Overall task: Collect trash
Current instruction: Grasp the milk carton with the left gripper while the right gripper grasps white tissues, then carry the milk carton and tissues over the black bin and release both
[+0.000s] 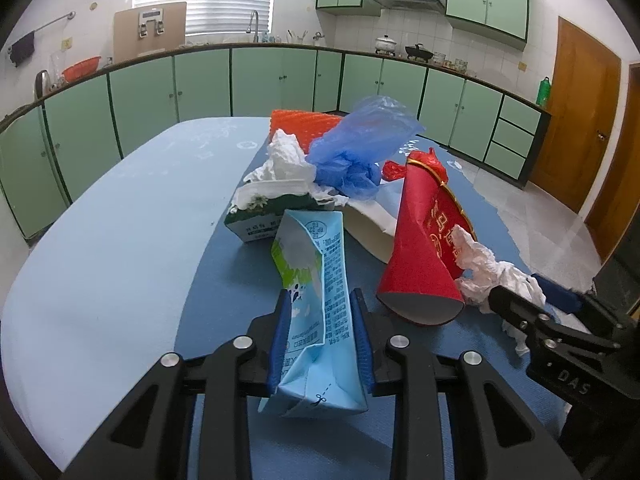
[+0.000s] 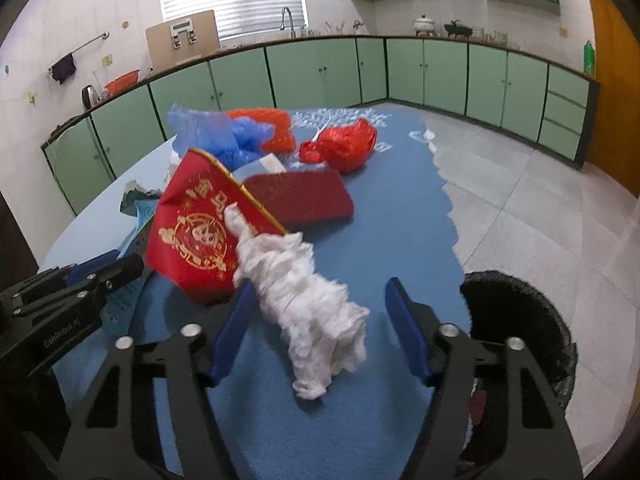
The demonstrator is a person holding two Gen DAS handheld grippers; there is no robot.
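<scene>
My left gripper [image 1: 320, 312] is shut on a flattened light-blue milk carton [image 1: 316, 296] and holds it over the blue table [image 1: 120, 248]. My right gripper [image 2: 320, 304] is open, its fingers on either side of a crumpled white tissue [image 2: 308, 300] that lies on the table [image 2: 400, 232]; the tissue also shows in the left wrist view [image 1: 496, 276]. A red paper cone [image 1: 424, 248] lies beside the tissue, also seen in the right wrist view [image 2: 192, 228]. Behind lie a blue plastic bag [image 1: 360, 148], a green tissue box [image 1: 272, 212] and a red plastic bag [image 2: 344, 144].
A black-lined trash bin [image 2: 524, 320] stands on the floor at the table's right edge. A dark red flat box [image 2: 300, 196] and an orange bubble-wrap packet [image 1: 304, 128] lie on the table. Green kitchen cabinets [image 1: 200, 84] run behind.
</scene>
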